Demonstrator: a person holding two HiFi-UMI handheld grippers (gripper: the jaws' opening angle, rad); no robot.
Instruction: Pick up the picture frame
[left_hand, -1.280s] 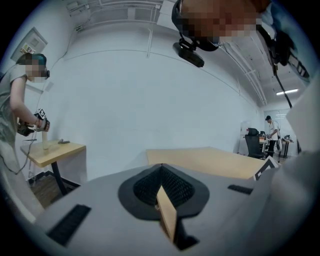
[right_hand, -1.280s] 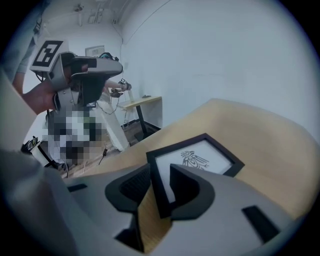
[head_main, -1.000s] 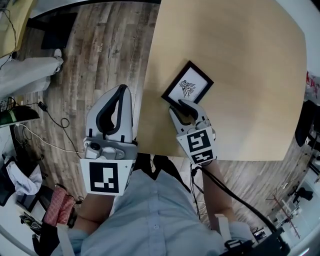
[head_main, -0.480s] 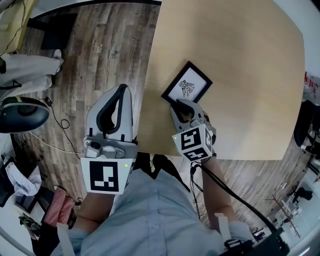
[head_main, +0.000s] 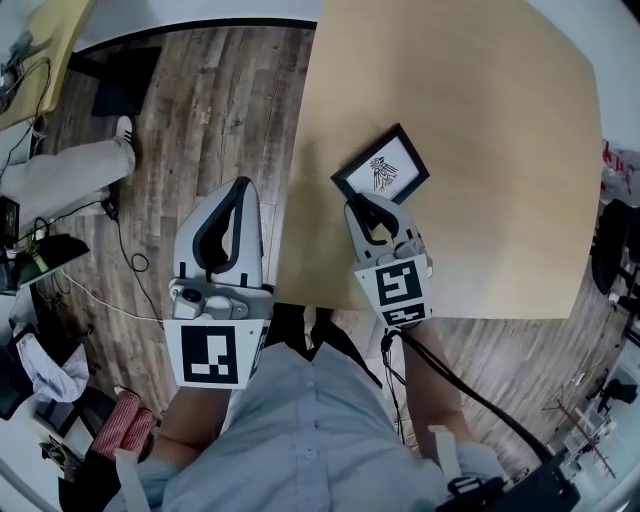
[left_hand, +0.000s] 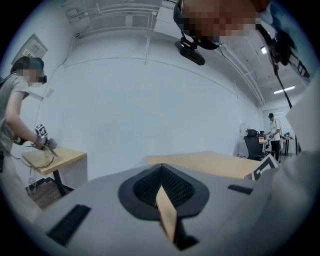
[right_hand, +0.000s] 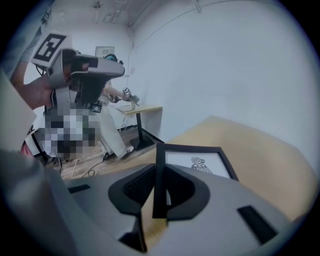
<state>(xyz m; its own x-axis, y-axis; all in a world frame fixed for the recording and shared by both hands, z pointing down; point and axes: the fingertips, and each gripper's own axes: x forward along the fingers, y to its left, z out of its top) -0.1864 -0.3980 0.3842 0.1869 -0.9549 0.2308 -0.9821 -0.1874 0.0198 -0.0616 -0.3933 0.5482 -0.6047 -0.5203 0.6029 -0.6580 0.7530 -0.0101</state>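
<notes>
The left gripper (head_main: 238, 186) was held off the table (head_main: 480, 110), over the floor (head_main: 210, 90), with its jaws pressed together and nothing between them. To its right, the jaws of the right gripper (head_main: 366, 206) had just been brought closer and were clamped on the near black edge of the picture frame (head_main: 383, 168), at the table's near left part. Whether the far edge rested on the table could not be told. Only a thin strip was gripped, so the frame could be swung or dropped by a quick lift.
</notes>
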